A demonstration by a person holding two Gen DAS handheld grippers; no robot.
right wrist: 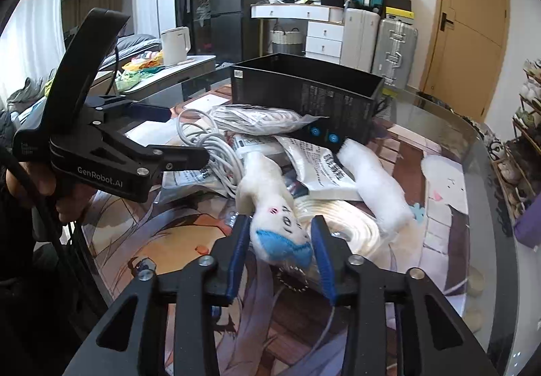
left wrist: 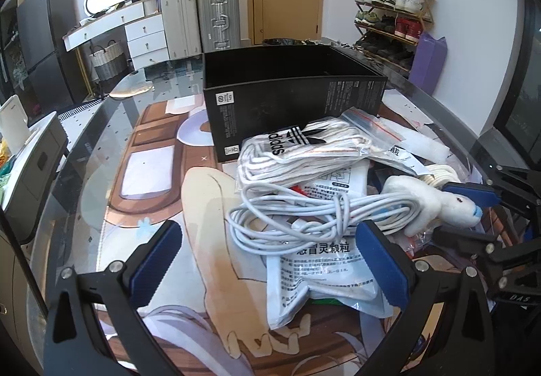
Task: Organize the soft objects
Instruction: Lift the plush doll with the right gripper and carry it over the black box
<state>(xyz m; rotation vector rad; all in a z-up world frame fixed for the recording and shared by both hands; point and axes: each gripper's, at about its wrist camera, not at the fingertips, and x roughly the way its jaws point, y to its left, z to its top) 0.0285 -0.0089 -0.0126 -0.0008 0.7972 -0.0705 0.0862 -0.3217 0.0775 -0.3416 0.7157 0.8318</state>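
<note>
- The right tongs pointed down at a white plush toy with a blue patch, which lay on the glass counter in front of the black box.
- Their blue pads stood on either side of the toy's head, close against it; whether they pressed on it could not be told.
- The left tongs stood wide open above a coil of white cable, holding nothing.
- The cable lay on printed sachets, beside a bagged white cord bundle.
- A white plush roll lay just right of the toy, near a coiled white rope.
- A hand gripped the left tongs' handle.
</note>
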